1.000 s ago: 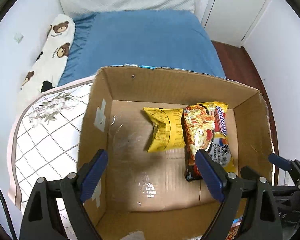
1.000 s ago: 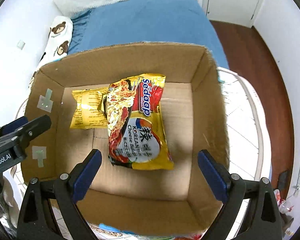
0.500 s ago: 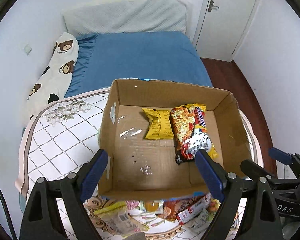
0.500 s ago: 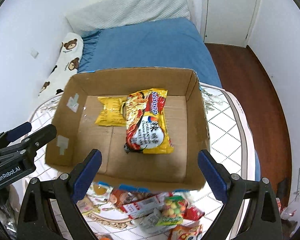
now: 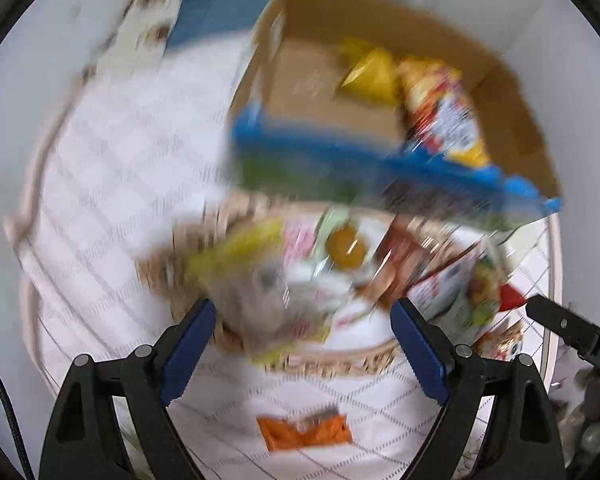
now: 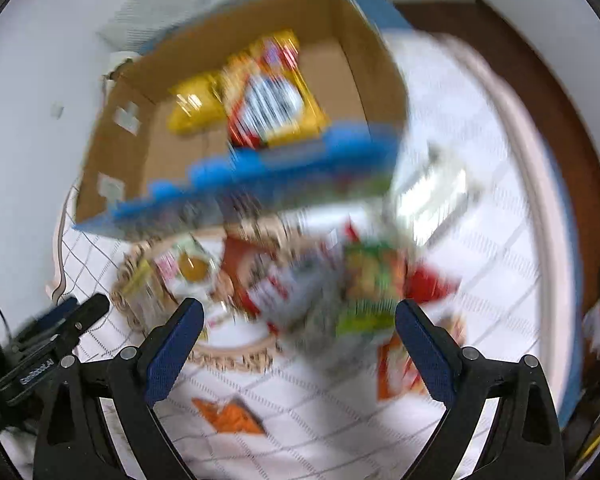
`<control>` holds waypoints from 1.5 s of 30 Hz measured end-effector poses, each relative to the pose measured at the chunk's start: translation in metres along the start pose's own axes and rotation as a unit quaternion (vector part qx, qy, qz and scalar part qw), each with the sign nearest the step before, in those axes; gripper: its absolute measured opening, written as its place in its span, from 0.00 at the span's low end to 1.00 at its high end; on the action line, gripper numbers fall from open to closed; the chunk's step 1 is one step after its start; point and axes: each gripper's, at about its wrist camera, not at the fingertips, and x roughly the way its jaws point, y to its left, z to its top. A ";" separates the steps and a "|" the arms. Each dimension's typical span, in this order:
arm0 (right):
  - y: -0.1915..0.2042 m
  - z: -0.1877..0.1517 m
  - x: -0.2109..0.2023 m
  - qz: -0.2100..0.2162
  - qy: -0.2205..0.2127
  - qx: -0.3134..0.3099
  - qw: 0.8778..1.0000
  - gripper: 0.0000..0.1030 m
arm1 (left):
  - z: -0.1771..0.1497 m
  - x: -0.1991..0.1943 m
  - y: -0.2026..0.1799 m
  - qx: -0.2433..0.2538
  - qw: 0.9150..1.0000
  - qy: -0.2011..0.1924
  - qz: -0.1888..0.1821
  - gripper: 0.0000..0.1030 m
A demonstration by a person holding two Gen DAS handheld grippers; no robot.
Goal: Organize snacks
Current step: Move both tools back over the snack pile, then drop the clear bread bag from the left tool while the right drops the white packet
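Note:
Both views are motion-blurred. A cardboard box (image 5: 512, 120) with a blue front face holds a yellow snack bag (image 5: 370, 74) and a red-yellow noodle packet (image 5: 448, 116); the box (image 6: 112, 160) and the noodle packet (image 6: 272, 100) also show in the right wrist view. In front of it a woven tray (image 5: 168, 280) carries a pile of mixed snack packets (image 5: 300, 280). My left gripper (image 5: 302, 344) is open and empty above the tray's near edge. My right gripper (image 6: 298, 344) is open and empty above the snack pile (image 6: 360, 288).
An orange packet (image 5: 304, 432) lies on the white quilted tablecloth (image 5: 112, 184) near me, also in the right wrist view (image 6: 228, 416). More packets (image 6: 400, 372) lie right of the tray. Brown floor (image 6: 560, 120) lies beyond the table edge.
Both grippers have pulled back from the box and tilted down. The tray of snacks and the tablecloth now fill the near view. Both stay open.

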 end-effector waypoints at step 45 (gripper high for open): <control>0.044 -0.095 0.146 -0.074 0.109 -0.102 0.986 0.68 | -0.083 0.142 -0.026 0.056 0.992 0.105 0.032 0.56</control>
